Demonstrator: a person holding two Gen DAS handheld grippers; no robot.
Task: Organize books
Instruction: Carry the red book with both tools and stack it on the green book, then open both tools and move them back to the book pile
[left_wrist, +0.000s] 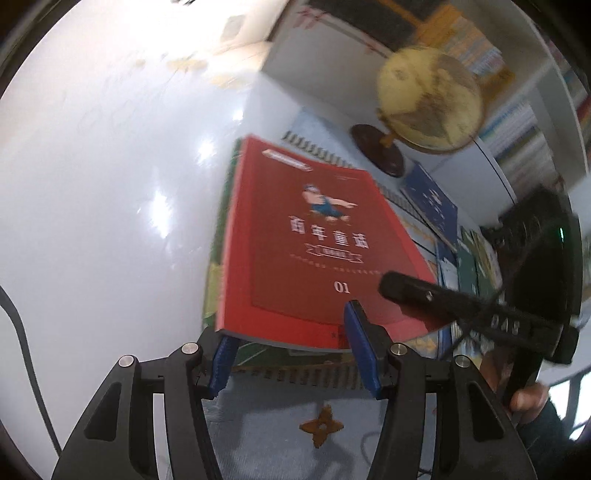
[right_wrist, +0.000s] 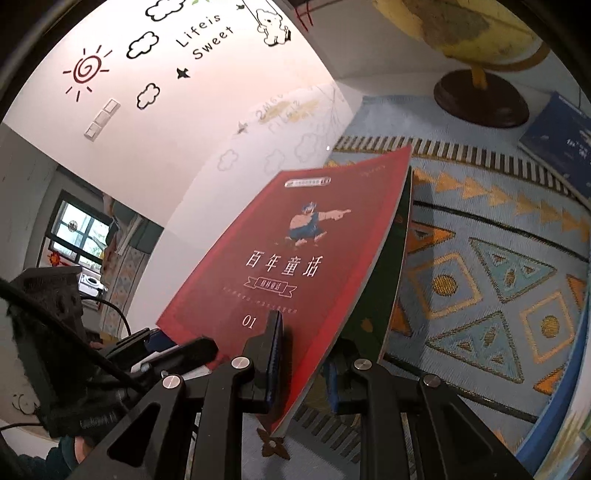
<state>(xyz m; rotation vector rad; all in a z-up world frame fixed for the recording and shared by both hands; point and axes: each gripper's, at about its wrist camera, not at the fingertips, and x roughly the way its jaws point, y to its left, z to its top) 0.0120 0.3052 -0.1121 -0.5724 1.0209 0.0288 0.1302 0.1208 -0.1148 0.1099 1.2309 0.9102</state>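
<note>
Fingers of both grippers pinch the near edge of the red book (left_wrist: 295, 243): the left gripper (left_wrist: 291, 350) has one blue pad under the cover and one on top, and the right gripper (right_wrist: 303, 362) clamps it the same way in its own view. Directly beneath the red cover lies a green book (right_wrist: 395, 266), and the right view suggests it is caught in the same grip, though I cannot tell for sure. Both books are lifted at a tilt above the patterned mat (right_wrist: 480, 258).

My judgement is that the task is under way, not close to done. One pair of books is gathered and in hand. A blue book (left_wrist: 432, 199) lies loose near the globe (left_wrist: 428, 99), and more covers (left_wrist: 469, 258) lie spread along the mat's right side. No finished pile shows yet.
</note>
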